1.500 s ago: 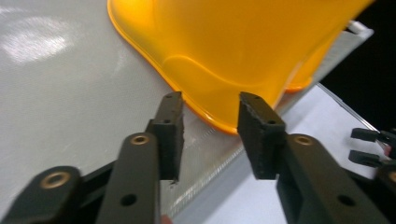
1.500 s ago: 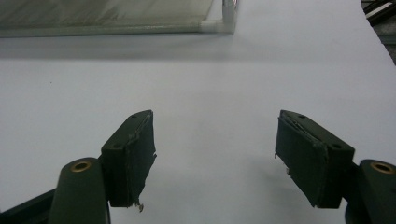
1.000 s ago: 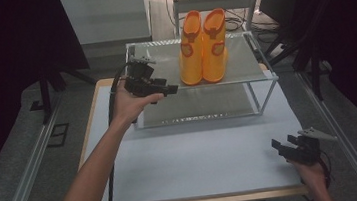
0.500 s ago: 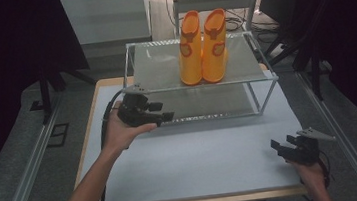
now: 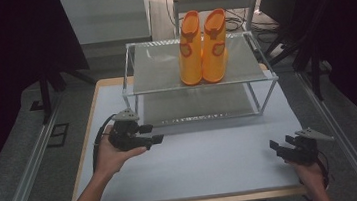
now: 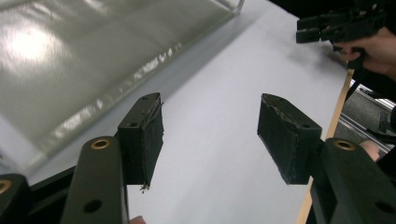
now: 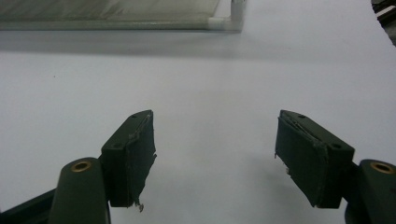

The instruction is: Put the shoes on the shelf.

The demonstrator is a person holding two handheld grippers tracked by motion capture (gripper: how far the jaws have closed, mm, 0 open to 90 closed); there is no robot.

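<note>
A pair of orange boots (image 5: 203, 47) stands upright on the top shelf of a metal-framed rack (image 5: 153, 73) at the back of the table. My left gripper (image 5: 156, 135) hovers over the white table left of centre, in front of the rack's left corner, jaws open and empty, pointing right. In the left gripper view, the left gripper (image 6: 210, 121) has only bare table between its jaws. My right gripper (image 5: 277, 148) rests near the front right edge, open and empty, pointing left. White table alone lies ahead of the right gripper (image 7: 215, 140) in its own view.
The rack's lower shelf (image 5: 197, 104) is bare. The white table top (image 5: 207, 157) stretches between both grippers. Dark curtains and metal rails flank the table. The rack's shelf edge (image 6: 70, 56) runs past my left jaw, and the other hand's gripper (image 6: 327, 25) shows farther off.
My left gripper has come down from the rack's front left corner and back toward the person, to a spot low over the table. The right gripper has stayed put.
</note>
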